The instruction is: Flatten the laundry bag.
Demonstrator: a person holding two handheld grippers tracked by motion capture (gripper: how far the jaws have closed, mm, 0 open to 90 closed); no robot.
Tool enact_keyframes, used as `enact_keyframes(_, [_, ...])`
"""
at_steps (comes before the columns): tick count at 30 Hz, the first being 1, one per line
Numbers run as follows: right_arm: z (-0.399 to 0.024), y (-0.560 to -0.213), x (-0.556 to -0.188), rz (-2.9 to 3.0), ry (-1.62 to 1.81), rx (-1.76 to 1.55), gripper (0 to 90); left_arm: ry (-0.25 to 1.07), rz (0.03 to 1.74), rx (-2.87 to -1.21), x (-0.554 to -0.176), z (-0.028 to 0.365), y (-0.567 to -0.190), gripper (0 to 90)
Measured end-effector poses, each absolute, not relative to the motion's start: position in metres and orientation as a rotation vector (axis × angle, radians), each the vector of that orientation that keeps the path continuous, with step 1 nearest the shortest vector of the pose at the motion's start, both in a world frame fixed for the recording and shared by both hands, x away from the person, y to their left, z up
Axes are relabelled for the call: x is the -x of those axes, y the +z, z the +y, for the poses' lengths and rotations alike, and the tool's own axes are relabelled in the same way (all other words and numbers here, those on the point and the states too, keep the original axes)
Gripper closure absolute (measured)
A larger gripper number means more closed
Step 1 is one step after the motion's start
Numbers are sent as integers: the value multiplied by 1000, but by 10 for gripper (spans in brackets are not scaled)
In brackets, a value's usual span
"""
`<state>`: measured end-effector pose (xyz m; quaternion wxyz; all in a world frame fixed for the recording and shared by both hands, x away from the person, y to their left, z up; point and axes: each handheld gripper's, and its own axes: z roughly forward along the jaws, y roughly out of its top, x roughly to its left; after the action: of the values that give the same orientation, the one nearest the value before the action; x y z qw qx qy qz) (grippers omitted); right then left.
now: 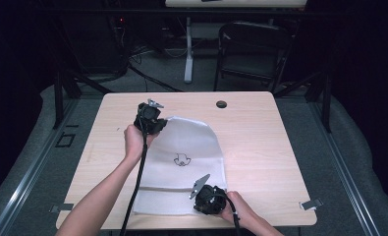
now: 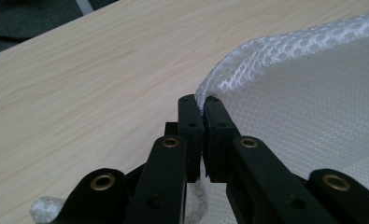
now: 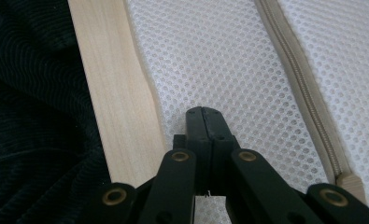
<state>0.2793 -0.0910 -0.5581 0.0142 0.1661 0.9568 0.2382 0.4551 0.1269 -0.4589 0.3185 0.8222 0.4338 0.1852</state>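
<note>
A white mesh bag (image 1: 191,147) with a small drawn logo lies flat on the wooden table (image 1: 260,128). My left gripper (image 1: 154,123) is at the bag's far left corner. In the left gripper view its jaws (image 2: 203,105) are shut on the bag's rolled mesh edge (image 2: 247,60). My right gripper (image 1: 200,202) rests on the bag's near edge. In the right gripper view its jaws (image 3: 204,114) are pressed together on the mesh (image 3: 229,60), and no fabric shows between them. A beige zipper (image 3: 303,79) runs beside them to the right.
A dark round hole (image 1: 221,104) sits near the table's far edge. Metal clips (image 1: 310,204) mark the near corners. A folding chair (image 1: 253,49) stands beyond the table. Dark ribbed cloth (image 3: 28,116) lies past the table's near edge (image 3: 107,93).
</note>
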Motion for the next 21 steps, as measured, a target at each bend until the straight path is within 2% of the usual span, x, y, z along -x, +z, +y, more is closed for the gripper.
enact_keyframes(16, [-88,-558,-279,2959,748,-547,900,531,1235,-2175,-487,117,-490,863])
enact_keyframes(21, [-89,-559,-280,2969,765,-578,900,540,1249,-2172,-495,115,-498,834])
